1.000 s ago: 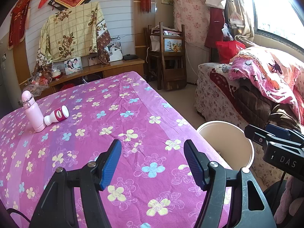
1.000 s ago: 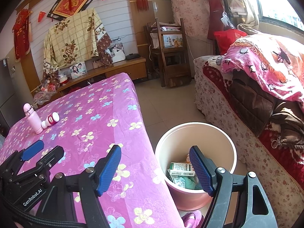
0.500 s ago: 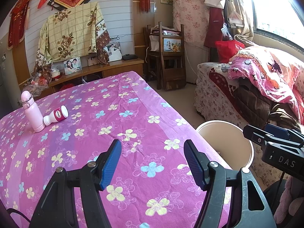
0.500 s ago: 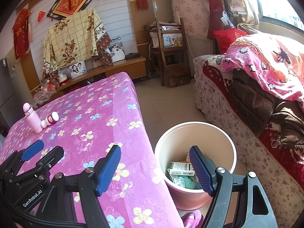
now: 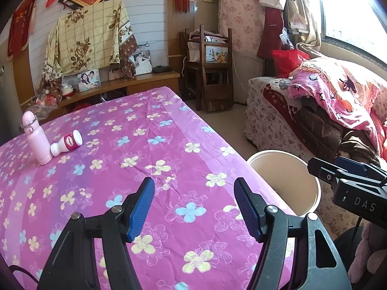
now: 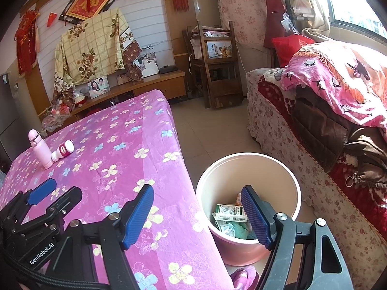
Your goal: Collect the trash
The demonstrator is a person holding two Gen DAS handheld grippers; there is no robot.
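Observation:
A small white bottle with a red label (image 5: 67, 142) lies on its side on the purple flowered table cover (image 5: 150, 149), touching an upright pink flask (image 5: 36, 138); both show in the right wrist view too, the bottle (image 6: 63, 150) and the flask (image 6: 40, 148). A pink bin (image 6: 249, 169) stands on the floor by the table's right edge, holding a green-and-white box (image 6: 231, 212) and other trash. My left gripper (image 5: 193, 207) is open and empty above the table's near part. My right gripper (image 6: 198, 215) is open and empty, near the bin's rim.
A bed with a pink blanket (image 6: 338, 91) runs along the right. A wooden chair (image 6: 217, 72) and a low cabinet with photos (image 6: 135, 87) stand at the back. Tiled floor (image 6: 205, 130) lies between table and bed.

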